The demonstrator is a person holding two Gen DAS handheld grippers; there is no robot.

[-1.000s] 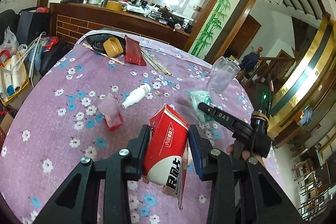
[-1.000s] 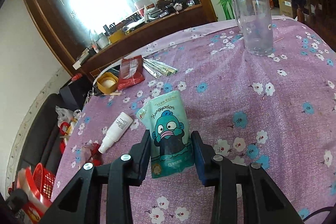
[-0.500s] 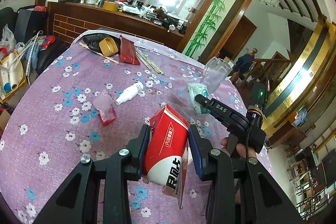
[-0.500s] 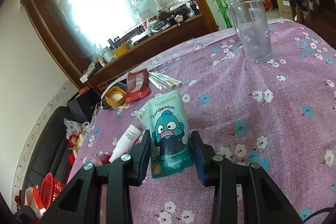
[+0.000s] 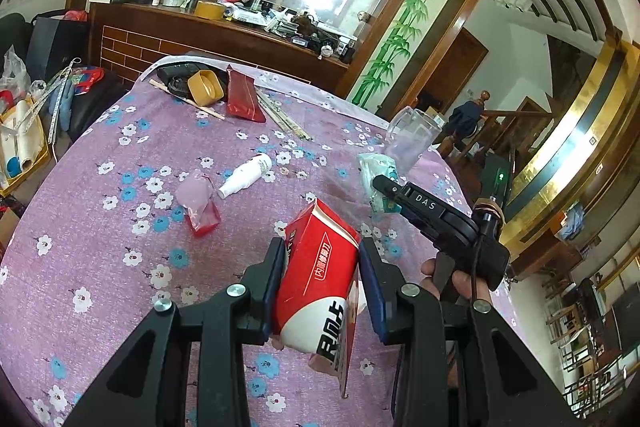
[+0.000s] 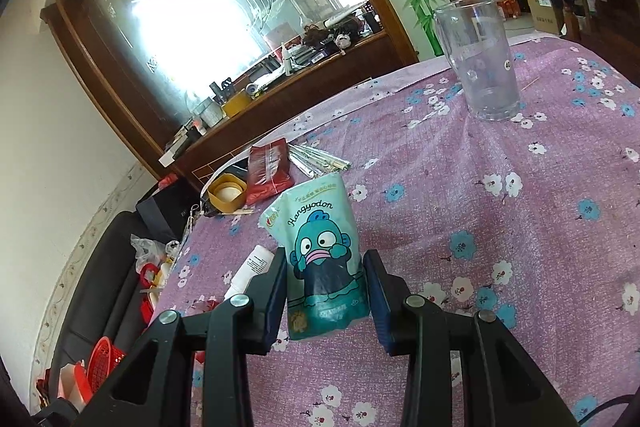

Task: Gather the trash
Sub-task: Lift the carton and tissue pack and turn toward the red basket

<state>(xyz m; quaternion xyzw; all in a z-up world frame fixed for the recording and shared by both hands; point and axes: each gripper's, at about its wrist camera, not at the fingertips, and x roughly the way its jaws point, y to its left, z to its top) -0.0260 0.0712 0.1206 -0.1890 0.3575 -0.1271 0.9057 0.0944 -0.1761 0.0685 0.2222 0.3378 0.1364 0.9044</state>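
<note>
Claws (image 5: 320, 291) grip trash above purple floral tablecloth (image 5: 120, 187).

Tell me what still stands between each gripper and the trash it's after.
Nothing. The left gripper is already shut on the red carton, and the right gripper is shut on the teal pouch. No trash bin is visible.
</note>
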